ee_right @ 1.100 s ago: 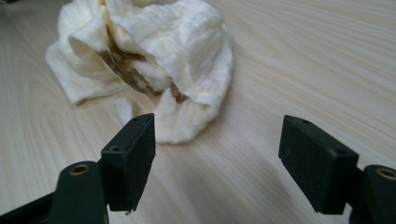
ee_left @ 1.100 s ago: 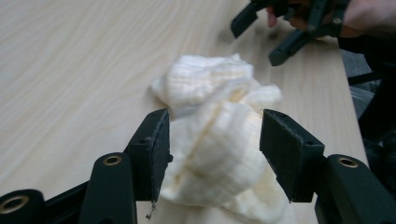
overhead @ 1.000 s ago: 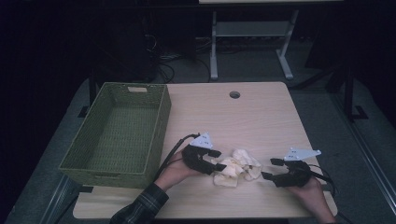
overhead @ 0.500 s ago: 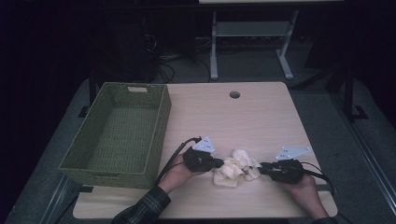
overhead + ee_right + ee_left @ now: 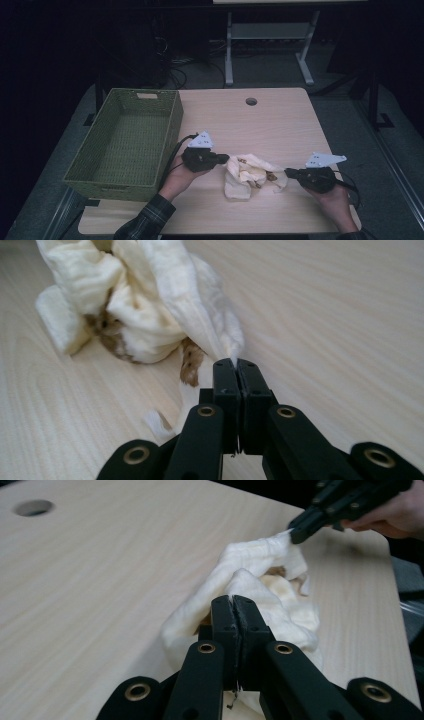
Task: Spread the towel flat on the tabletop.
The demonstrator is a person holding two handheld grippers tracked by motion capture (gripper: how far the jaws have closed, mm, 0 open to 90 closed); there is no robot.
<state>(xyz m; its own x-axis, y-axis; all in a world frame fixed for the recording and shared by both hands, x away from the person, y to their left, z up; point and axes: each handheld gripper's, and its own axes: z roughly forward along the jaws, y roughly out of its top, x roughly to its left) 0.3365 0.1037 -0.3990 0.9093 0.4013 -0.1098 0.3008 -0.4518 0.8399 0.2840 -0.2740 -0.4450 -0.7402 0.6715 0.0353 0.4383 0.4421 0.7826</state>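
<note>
So, cloth: crumpled cream thing mid-surface, right of the green basket | left gripper: fingers just closed, pinching its left edge | right gripper: fingers just closed, pinching its right corner

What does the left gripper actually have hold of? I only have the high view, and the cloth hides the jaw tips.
Observer: The left gripper has its jaws pressed together on a fold of the cream cloth.
Operator: And the right one?
Observer: The right gripper is shut on a pulled-out corner of the cloth; the pinched edge runs taut from its tips.
Operator: Anything on the cloth itself I can't make out?
Observer: Brown fuzzy patches show among the folds in the right gripper view, one just beside the pinched corner.
</note>
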